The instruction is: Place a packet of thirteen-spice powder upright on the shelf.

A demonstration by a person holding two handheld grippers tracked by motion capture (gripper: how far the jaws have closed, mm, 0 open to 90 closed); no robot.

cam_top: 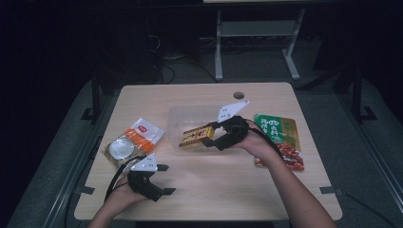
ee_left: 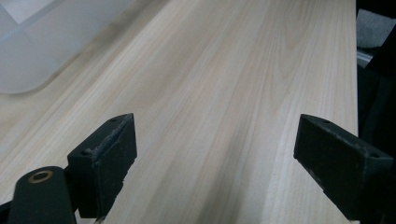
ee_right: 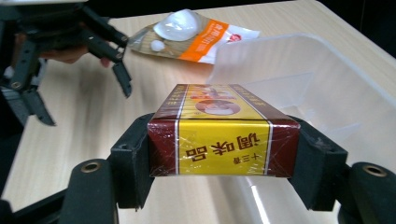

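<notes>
ok so the right gripper is clamped on the short end of a yellow and dark red seasoning box, one jaw on each side face, and the box sticks straight out ahead of the jaws. In the high view it's hanging at the near left corner of the clear plastic bin, looks like it's about to go in or has barely crossed the rim, hard to say which

main worry: it's pinched at one end only, so most of the box hangs out in front unsupported. It's shrink wrapped and looks slick, so I'd guess it could pivot downward between the pads if the far end bumps the bin wall just ahead of the jaws. A bump could also shove that light bin across the wooden table

the left gripper is wide apart and holding nothing, hovering low over bare wood well off to the side of the box, so it isn't steadying the bin. An orange and white snack packet lies just beyond it, and a green and red packet sits behind the right hand, both probably out of harm's way
</notes>
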